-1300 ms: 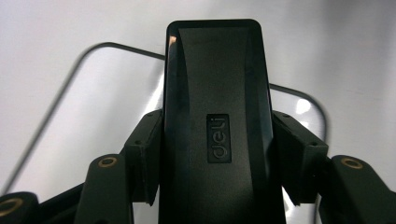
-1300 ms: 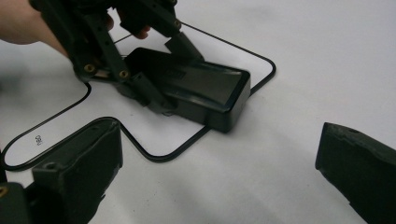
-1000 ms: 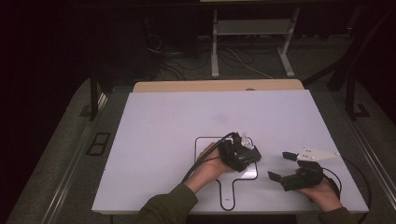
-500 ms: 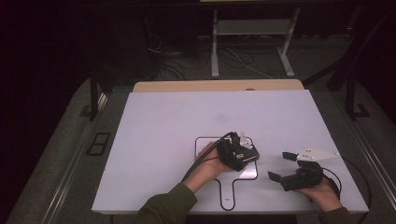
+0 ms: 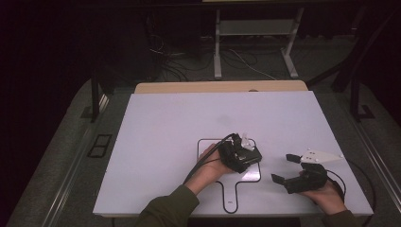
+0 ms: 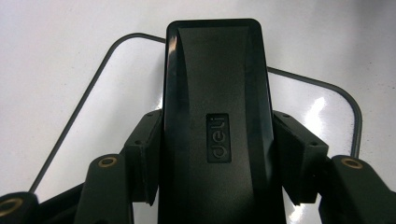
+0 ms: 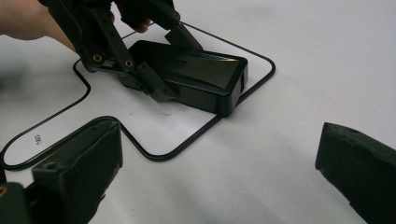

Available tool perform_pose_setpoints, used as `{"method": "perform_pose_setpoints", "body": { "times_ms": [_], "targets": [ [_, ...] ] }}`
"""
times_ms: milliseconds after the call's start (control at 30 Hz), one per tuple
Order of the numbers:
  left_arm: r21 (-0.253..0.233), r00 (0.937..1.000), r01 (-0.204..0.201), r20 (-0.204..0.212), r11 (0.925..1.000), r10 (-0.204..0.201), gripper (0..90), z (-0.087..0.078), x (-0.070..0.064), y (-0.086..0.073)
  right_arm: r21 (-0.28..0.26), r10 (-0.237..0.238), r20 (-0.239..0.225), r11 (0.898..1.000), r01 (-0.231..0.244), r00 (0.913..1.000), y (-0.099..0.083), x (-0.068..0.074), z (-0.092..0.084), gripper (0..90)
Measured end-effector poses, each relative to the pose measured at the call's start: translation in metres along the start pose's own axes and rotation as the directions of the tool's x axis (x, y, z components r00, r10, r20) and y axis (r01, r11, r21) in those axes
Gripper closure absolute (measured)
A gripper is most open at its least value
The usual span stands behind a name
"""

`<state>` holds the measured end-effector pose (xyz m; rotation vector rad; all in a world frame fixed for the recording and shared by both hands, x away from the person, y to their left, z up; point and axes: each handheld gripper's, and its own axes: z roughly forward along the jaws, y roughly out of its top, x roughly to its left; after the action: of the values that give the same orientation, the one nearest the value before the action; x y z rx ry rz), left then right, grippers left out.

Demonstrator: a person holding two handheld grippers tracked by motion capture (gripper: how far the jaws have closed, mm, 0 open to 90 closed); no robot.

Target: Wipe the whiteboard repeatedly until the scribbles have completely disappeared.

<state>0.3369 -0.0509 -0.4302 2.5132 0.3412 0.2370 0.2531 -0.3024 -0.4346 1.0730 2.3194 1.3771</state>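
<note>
— Little has shifted since a second ago, as we read it: our left gripper (image 5: 243, 153) has only edged along the outlined shape (image 5: 208, 143), and our right gripper (image 5: 289, 168) has kept its place.

— Agreed. Starting nearest us, where does the right one stand?

— It rests in our right hand (image 5: 326, 196) at the near right corner of the white table (image 5: 161, 132), jaws spread wide with nothing between them. In the right gripper view they frame bare tabletop.

— And the black box (image 6: 217, 116)?

— It lies flat inside the wide part of the outline, a little further out and to the left of the right gripper. Our left gripper pinches it across its narrow width, one pad on each long side; in the left gripper view its long axis runs straight away from the jaws, logo side up.

— So which hand is nearer to it?

— The left hand (image 5: 210, 165), plainly; it already has the box. The right gripper stands well apart, and from there the box's end and one long side face it, as the right gripper view (image 7: 201, 77) shows.

— We judge that any coming move turns on that: the left grip holds the sides, so only the far end stays free.

— Beyond the table we see just a dark floor with cables (image 5: 241, 59).
</note>
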Motion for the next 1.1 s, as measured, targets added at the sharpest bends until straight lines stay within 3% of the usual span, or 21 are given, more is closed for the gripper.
{"method": "perform_pose_setpoints", "body": {
  "times_ms": [333,400,600,733,867,1100],
  "targets": [
    [-0.009,0.9942,-0.028,0.103,0.9996,0.029,39.3,0.001,-0.018,0.004,0.000,0.001,0.001,1.000,-0.001,1.0000,0.000,0.000,0.000,0.0],
    [-0.004,0.9940,-0.045,0.099,0.9990,0.045,39.3,0.001,-0.017,0.004,0.001,-0.002,0.002,1.000,0.002,1.0000,0.000,0.000,0.001,0.0],
    [0.000,1.0000,-0.002,-0.003,1.0000,0.002,39.3,0.001,-0.002,0.002,-0.001,-0.001,0.004,1.000,0.001,1.0000,0.000,-0.001,0.000,0.0],
    [0.000,0.9998,0.018,0.001,0.9998,-0.018,39.3,-0.001,0.004,-0.001,0.001,-0.002,0.003,1.000,0.002,1.0000,0.000,0.000,0.000,0.0],
    [-0.020,0.9970,0.055,0.056,0.9983,-0.054,39.3,-0.005,0.004,-0.003,-0.002,-0.004,0.004,1.000,0.004,1.0000,0.000,-0.001,0.000,0.0],
    [-0.042,0.9934,0.083,0.084,0.9957,-0.079,39.2,-0.016,0.003,-0.010,-0.006,-0.007,0.005,1.000,0.007,1.0000,0.000,-0.001,-0.001,0.0]
  ]
}}
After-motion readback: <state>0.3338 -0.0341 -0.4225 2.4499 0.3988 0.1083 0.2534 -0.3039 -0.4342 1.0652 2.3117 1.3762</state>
